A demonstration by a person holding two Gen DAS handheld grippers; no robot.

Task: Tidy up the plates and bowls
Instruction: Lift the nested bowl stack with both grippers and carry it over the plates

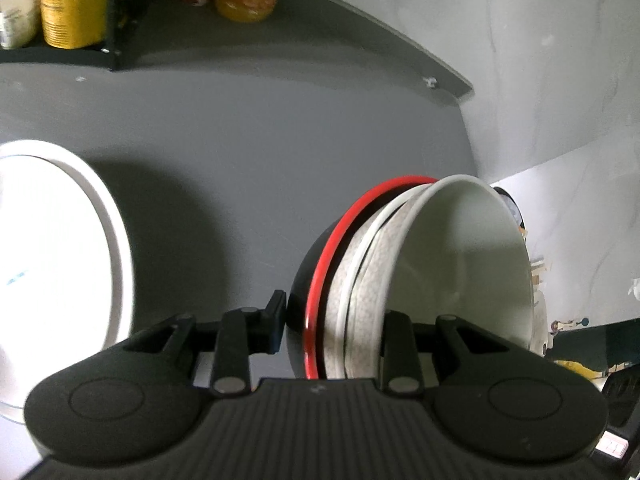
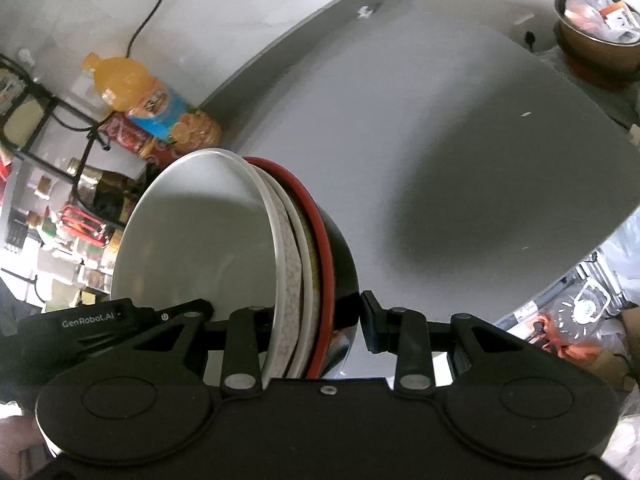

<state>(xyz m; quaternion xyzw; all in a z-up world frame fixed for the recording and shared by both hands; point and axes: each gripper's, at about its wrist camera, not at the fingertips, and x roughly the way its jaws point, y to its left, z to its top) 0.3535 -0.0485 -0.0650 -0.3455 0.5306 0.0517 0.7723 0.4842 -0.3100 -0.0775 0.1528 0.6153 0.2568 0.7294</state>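
Left gripper [image 1: 334, 322]: its two fingers are clamped across a nested stack of bowls [image 1: 400, 280], one finger on the black outer wall, the other inside the innermost white bowl [image 1: 460, 264]. The stack is carried on edge, tilted, above the grey table [image 1: 240, 152].

Right gripper [image 2: 286, 320]: its fingers bracket the same stack of bowls [image 2: 280, 264]. The left finger sits inside the white bowl [image 2: 200, 240]; the right finger [image 2: 374, 320] stands just beside the black bowl [image 2: 342, 264], and contact cannot be confirmed.

Stack order, inside to outside: white bowl, speckled bowl [image 1: 360, 280], red-rimmed black bowl [image 1: 320, 280].

Left of the stack, in the left wrist view, a white plate [image 1: 56, 264] lies near on the table. Farther back, an orange juice bottle [image 2: 140, 96] and a black rack [image 1: 112, 16] of containers stand at the table's far edge. A bronze bowl [image 2: 596, 40] sits beyond the far right corner.
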